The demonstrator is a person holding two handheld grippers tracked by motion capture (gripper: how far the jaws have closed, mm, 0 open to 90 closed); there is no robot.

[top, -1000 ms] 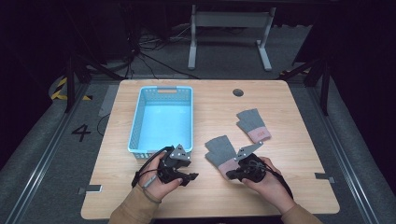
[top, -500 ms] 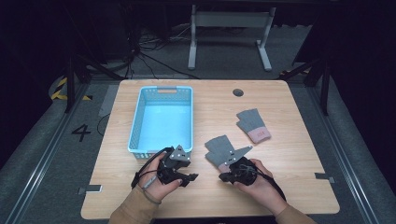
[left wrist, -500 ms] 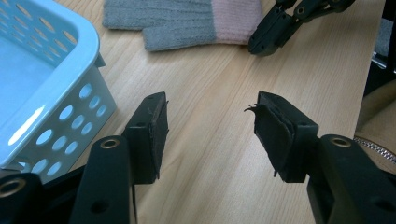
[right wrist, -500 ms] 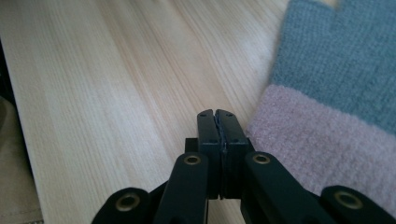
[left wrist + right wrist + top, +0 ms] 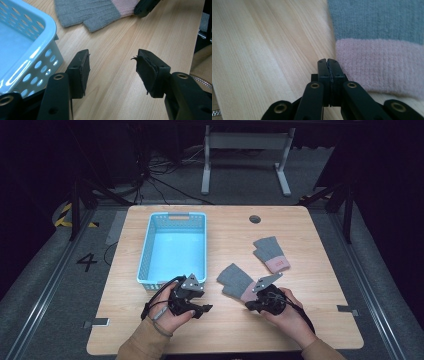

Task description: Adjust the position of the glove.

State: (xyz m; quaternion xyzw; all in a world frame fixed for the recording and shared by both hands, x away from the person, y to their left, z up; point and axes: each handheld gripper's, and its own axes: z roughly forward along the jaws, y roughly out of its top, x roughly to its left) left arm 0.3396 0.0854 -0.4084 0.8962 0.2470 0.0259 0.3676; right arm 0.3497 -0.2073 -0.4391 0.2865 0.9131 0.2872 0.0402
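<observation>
The right hand-held gripper [image 5: 250,306] has its jaws pressed fully together with nothing between them; in the right gripper view its tips [image 5: 328,62] sit on the counter [image 5: 225,230] just beside the pink cuff of the near glove [image 5: 237,281], at the cuff's left edge. Whether they touch the cuff I cannot tell. The glove lies flat just ahead of that gripper, grey fingers pointing away from it. The far glove [image 5: 270,253] lies well beyond it, toward the far right of the counter.

The left hand-held gripper [image 5: 200,311] is held low over the counter with its jaws partly open and empty, bare wood showing in the gap [image 5: 112,72]. The basket [image 5: 145,255] stands just to its left, and the near glove is ahead of it
</observation>
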